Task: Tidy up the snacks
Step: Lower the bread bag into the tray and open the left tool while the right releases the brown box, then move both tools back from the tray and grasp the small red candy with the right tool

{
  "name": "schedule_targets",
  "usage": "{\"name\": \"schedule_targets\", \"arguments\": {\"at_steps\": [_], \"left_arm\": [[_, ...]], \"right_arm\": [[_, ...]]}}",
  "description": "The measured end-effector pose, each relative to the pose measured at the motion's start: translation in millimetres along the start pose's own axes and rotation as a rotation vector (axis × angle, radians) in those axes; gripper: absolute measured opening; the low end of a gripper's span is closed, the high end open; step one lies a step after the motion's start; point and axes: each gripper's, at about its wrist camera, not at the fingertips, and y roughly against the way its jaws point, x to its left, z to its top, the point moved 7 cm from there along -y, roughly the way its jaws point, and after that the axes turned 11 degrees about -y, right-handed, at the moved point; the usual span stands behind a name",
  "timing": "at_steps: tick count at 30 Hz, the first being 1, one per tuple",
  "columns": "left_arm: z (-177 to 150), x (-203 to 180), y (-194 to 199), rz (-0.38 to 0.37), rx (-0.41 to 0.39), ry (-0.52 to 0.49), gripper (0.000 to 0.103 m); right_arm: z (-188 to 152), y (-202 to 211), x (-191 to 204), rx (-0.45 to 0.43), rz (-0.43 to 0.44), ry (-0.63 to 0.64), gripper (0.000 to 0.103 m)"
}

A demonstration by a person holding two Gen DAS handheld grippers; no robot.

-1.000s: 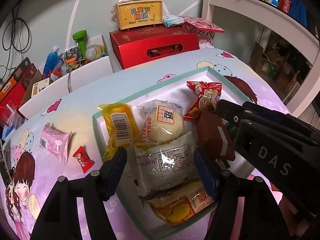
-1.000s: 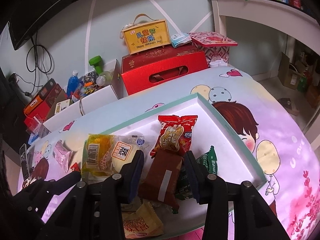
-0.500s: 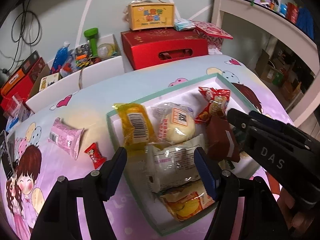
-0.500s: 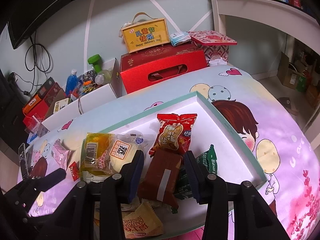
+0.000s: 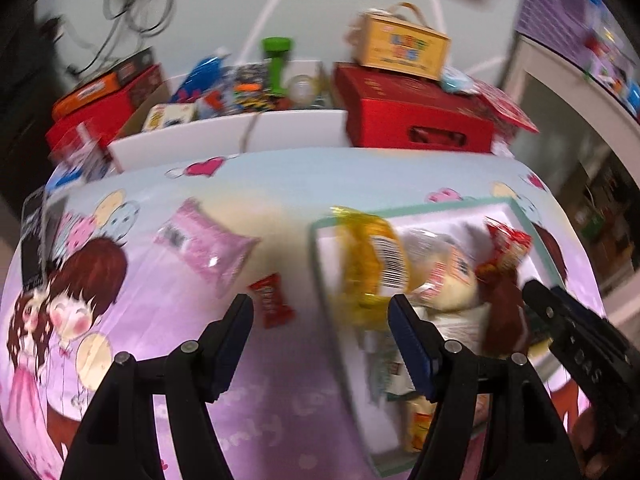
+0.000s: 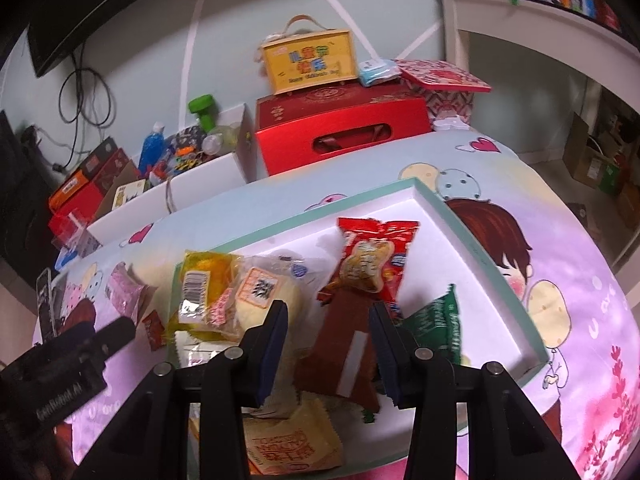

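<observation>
A white tray with a green rim (image 6: 476, 246) lies on the cartoon-print tablecloth and holds several snack packets: a yellow one (image 6: 200, 280), a bun (image 6: 260, 300), a red peanut packet (image 6: 372, 264), a green one (image 6: 436, 324) and a brown one (image 6: 344, 344). My right gripper (image 6: 328, 316) is open, its fingers standing either side of the brown packet. My left gripper (image 5: 322, 312) is open and empty over the cloth at the tray's left rim (image 5: 320, 240). Just ahead of it lie a small red candy (image 5: 272, 300) and a pink packet (image 5: 204, 244), both outside the tray.
Behind the table stand a red gift box (image 6: 344, 136) with a yellow carry box (image 6: 308, 60) on top, and a white carton (image 6: 192, 172) full of clutter. A dark phone (image 6: 44, 304) lies at the table's left edge. A white shelf unit (image 6: 520, 20) is at the right.
My left gripper has swung left, from over the tray's packets to the cloth beside the red candy; its view is motion-blurred. The right gripper has stayed around the brown packet.
</observation>
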Motion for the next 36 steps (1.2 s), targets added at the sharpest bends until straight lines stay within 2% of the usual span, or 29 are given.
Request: {"name": "schedule_targets", "arguments": {"at_steps": [3, 9, 10, 11, 12, 15, 17, 26, 36], "left_arm": [[-3.8, 16.6, -0.9, 0.022, 0.002, 0.048, 0.074], [-14.3, 49.5, -0.8, 0.070, 0.006, 0.129, 0.075], [-15.8, 53.9, -0.5, 0.075, 0.005, 0.139, 0.076], [-18.3, 60.6, -0.2, 0.084, 0.005, 0.153, 0.085], [-20.0, 65.9, 0.5, 0.092, 0.004, 0.164, 0.094], [-23.5, 79.5, 3.3, 0.112, -0.006, 0.191, 0.094], [-26.5, 89.7, 4.8, 0.133, -0.010, 0.210, 0.095], [-46.1, 128.0, 10.6, 0.159, -0.013, 0.305, 0.097], [-55.5, 153.7, 15.3, 0.124, -0.037, 0.385, 0.097]], "right_arm": [[-3.9, -0.7, 10.4, 0.001, 0.005, 0.029, 0.046], [-9.2, -1.1, 26.1, -0.005, 0.014, 0.071, 0.065], [-9.7, -1.1, 28.0, -0.008, 0.015, 0.077, 0.072], [-10.2, -1.1, 30.1, -0.011, 0.016, 0.082, 0.078], [-10.5, -0.9, 31.9, -0.015, 0.017, 0.087, 0.080], [-11.8, -0.5, 36.9, -0.022, 0.024, 0.103, 0.091], [-12.3, -0.7, 40.1, -0.025, 0.034, 0.108, 0.103], [-18.1, -2.7, 53.2, -0.020, 0.046, 0.131, 0.103], [-33.8, -2.7, 96.2, -0.009, 0.124, 0.152, 0.103]]}}
